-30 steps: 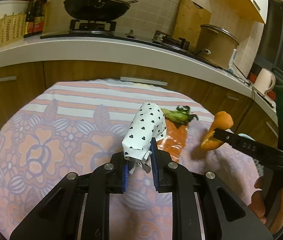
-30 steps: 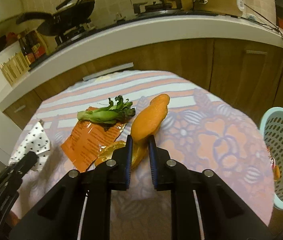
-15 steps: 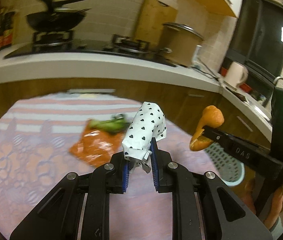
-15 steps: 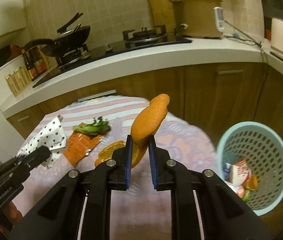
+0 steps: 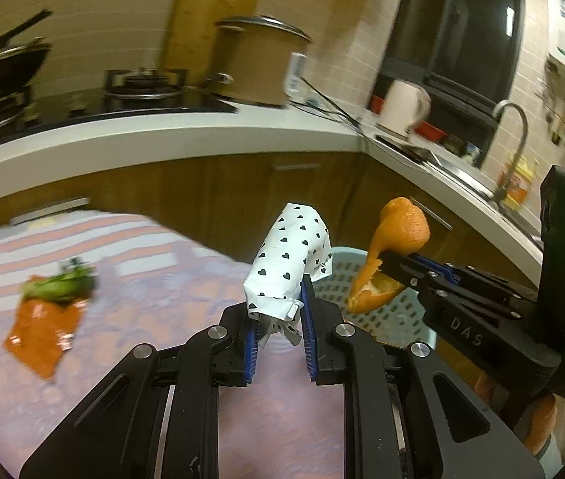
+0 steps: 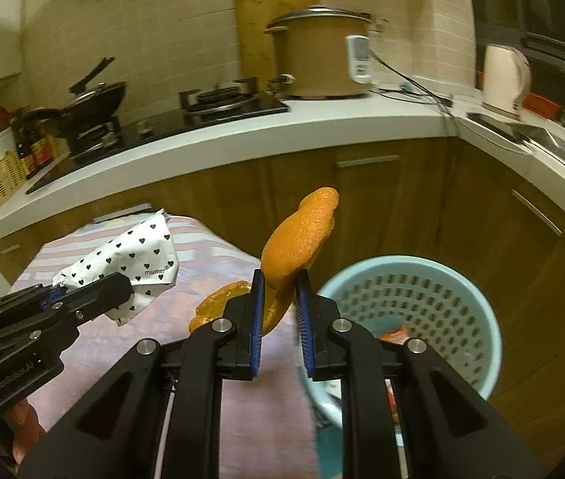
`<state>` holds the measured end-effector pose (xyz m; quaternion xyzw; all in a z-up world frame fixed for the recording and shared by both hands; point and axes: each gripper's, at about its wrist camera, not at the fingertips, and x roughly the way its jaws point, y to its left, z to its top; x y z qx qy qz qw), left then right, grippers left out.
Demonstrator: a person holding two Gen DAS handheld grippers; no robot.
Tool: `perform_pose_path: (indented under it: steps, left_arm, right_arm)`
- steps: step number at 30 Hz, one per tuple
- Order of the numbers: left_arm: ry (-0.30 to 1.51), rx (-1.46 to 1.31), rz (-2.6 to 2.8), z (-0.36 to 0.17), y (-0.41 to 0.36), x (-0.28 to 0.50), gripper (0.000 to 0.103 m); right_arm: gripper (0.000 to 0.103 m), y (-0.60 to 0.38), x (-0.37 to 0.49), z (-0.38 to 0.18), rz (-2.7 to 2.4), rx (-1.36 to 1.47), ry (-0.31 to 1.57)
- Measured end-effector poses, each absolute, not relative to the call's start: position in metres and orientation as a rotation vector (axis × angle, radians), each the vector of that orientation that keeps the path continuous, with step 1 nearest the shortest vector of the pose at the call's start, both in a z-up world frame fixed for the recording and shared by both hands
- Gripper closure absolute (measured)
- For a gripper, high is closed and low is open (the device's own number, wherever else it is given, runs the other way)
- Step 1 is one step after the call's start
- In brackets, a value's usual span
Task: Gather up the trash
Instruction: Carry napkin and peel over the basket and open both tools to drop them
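Fingers of the left gripper (image 5: 278, 311) are clamped, nearly closed, on a heart-print paper (image 5: 288, 257) that stands up from their tips. The right gripper (image 6: 278, 303) pinches an orange peel (image 6: 296, 239) the same way, and the peel curls upward. Both hang in the air, side by side. A blue basket (image 6: 478, 303) sits at 3 o'clock from the right fingers, below the surface (image 5: 162, 279). On the surface, at 9 o'clock in the left view, lie an orange wrapper (image 5: 43, 335) and greens (image 5: 59, 285).

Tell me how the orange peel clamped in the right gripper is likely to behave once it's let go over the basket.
The orange peel curls and droops past the right gripper, so it is probably limp and light. It should drop rather than roll. Its ragged lower flap might snag on the rim of the blue basket if released near the edge.
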<state>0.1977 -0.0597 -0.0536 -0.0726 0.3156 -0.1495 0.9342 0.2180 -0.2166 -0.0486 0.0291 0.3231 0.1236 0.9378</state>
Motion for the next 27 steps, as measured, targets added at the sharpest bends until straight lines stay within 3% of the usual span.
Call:
perform_pose_path:
  steps: [23,26,27]
  left_arm:
    - [0.835,-0.061,-0.452,-0.118,-0.19,0.272,0.083]
    - [0.846,-0.049,-0.442,-0.121,-0.195,0.277,0.068]
    - [0.846,-0.045,-0.435,-0.122,-0.196,0.279,0.053]
  right_arm:
    - [0.086,-0.345,0.257,-0.141,0.1,0.211,0.876]
    - [0.082,-0.347,0.26,-0.147,0.089,0.212,0.897]
    - [0.079,-0.349,0.261,-0.149,0.087,0.217,0.906]
